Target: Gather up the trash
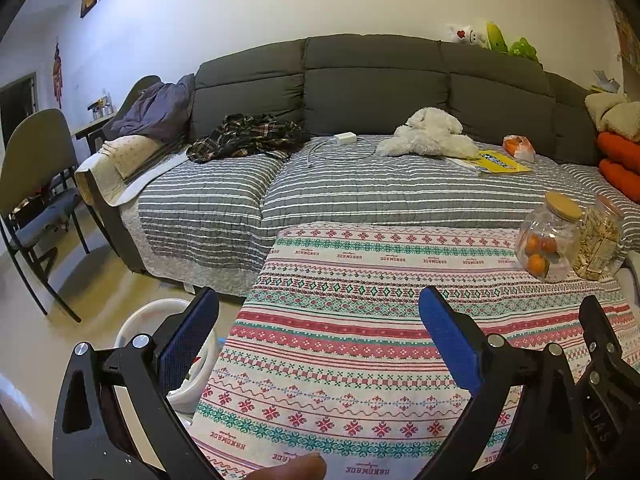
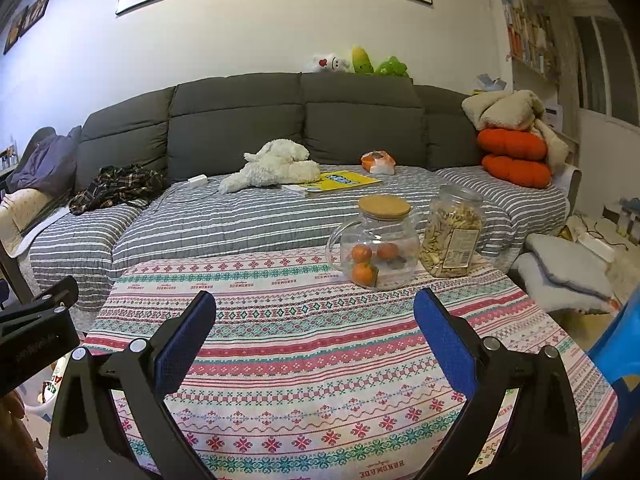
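- Left wrist view: the left gripper (image 1: 318, 332) was held over the near part of the table (image 1: 360, 360), its jaws spread wide with nothing between the blue pads.
- The right gripper (image 2: 314, 334) was likewise seen over the patterned cloth, jaws wide apart and empty; its black frame also showed at the right edge of the left wrist view.
- A white bin (image 1: 188, 356) was noted on the floor just beside the table's left edge, with some items inside that could not be identified.
- No loose trash was visible on the tablecloth. The likeliest trash item was judged to be the orange wrapper (image 2: 378, 162) lying at the back of the sofa (image 2: 260, 216) seat, near the backrest and just beyond the far corner of the yellow book (image 2: 340, 182).
- A glass jar (image 2: 374, 244) holding oranges and a snack jar (image 2: 452, 232) stood side by side at the table's far right corner; neither was judged to be trash.
- It was judged that the wrapper should be approached by the right gripper, passed above or around the jars, and that the crumpled body should be pinched rather than a loose edge.
- A risk of knocking the jars or snagging the plush toy (image 2: 276, 164) was recorded.
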Demonstrator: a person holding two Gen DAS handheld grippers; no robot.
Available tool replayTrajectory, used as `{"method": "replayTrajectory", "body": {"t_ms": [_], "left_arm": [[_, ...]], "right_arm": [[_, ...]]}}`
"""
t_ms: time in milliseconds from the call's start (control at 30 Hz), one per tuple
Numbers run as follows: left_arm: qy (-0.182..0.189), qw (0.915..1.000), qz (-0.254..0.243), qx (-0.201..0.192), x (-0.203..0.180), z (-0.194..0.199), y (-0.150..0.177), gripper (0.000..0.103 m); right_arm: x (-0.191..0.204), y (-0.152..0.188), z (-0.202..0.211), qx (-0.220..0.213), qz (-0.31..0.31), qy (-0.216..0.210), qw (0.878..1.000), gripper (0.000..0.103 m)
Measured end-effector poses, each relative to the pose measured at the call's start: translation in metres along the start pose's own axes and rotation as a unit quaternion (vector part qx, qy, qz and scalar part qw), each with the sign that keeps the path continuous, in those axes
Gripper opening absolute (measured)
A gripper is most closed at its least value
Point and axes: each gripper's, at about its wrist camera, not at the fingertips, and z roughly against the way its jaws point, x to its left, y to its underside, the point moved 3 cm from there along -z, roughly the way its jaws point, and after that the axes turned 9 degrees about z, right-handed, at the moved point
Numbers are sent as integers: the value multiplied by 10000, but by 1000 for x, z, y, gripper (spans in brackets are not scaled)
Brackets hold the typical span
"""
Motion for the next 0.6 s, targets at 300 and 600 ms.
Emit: {"method": "replayTrajectory", "body": {"t_ms": [300,600], "left_arm": [[-20,10000,0,28,1,-1,0,96],[-66,9999,5,75,2,-3,-1,96]], "right_arm": [[3,1,-2,25,2,-24,10000,96],[5,1,-2,41,-47,-63,10000,96]]}}
